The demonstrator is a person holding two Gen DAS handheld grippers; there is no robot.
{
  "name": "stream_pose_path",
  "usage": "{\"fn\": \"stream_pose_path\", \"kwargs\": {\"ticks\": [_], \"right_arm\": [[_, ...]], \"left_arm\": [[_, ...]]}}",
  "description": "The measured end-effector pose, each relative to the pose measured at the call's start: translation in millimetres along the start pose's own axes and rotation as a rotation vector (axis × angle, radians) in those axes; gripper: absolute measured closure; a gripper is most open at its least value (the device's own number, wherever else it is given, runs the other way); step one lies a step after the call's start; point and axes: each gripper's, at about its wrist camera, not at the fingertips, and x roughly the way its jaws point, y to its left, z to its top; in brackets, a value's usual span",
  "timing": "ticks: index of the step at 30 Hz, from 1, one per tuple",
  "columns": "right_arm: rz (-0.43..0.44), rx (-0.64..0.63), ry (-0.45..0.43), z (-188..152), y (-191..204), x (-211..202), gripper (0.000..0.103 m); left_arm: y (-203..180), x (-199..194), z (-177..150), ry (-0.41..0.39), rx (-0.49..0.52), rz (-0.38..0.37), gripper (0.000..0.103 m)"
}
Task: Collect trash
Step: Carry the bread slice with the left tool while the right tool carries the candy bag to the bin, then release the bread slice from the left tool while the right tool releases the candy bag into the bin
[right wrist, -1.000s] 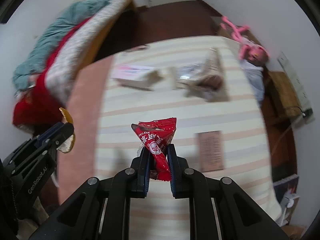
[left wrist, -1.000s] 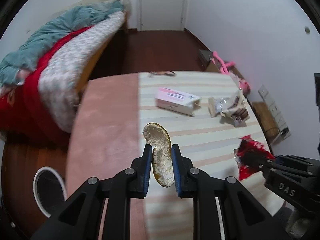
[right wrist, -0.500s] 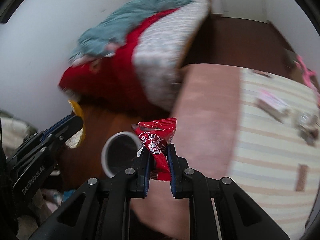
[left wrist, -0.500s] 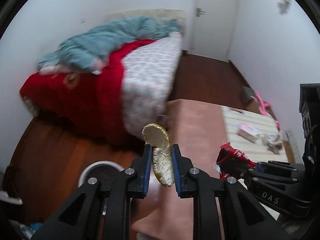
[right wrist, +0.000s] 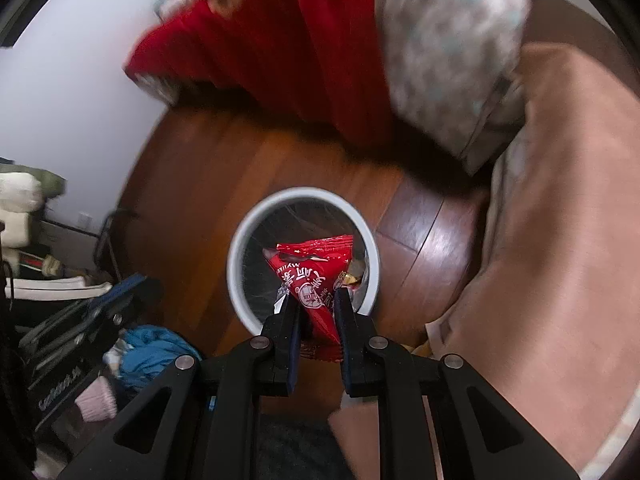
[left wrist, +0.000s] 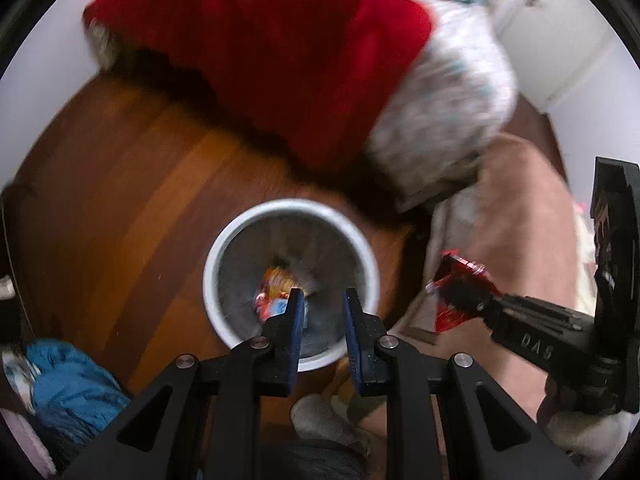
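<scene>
A white round trash bin (left wrist: pixel 224 248) stands on the wooden floor, with colourful wrappers (left wrist: pixel 276 284) at its bottom. My left gripper (left wrist: pixel 322 304) hangs over the bin, open and empty. My right gripper (right wrist: pixel 318 304) is shut on a red snack wrapper (right wrist: pixel 316 268) and holds it above the bin (right wrist: pixel 240 240). In the left wrist view the right gripper (left wrist: pixel 460 296) with the red wrapper (left wrist: pixel 448 316) is to the right of the bin.
A bed with a red blanket (left wrist: pixel 300 52) and patterned cover lies beyond the bin. A table with a pink cloth (right wrist: pixel 560 240) is at the right. Blue clothing (left wrist: pixel 68 380) lies on the floor at the left.
Both grippers have swung from the table down over the bin. The left gripper has opened and the gold foil piece it held is gone from its jaws.
</scene>
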Motion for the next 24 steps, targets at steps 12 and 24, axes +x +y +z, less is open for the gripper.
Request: {"fn": "stream_pose_path", "kwargs": {"ticks": [12,24], "right_arm": [[-0.072,-0.040,0.168,42,8,134,0.034],[-0.178,-0.123,0.134,18,10,109,0.000]], "left_arm": [[75,82,-20,0.127,-0.178,0.137,0.013],[69,79,-21,0.091,-0.154,0.214,0.002]]}}
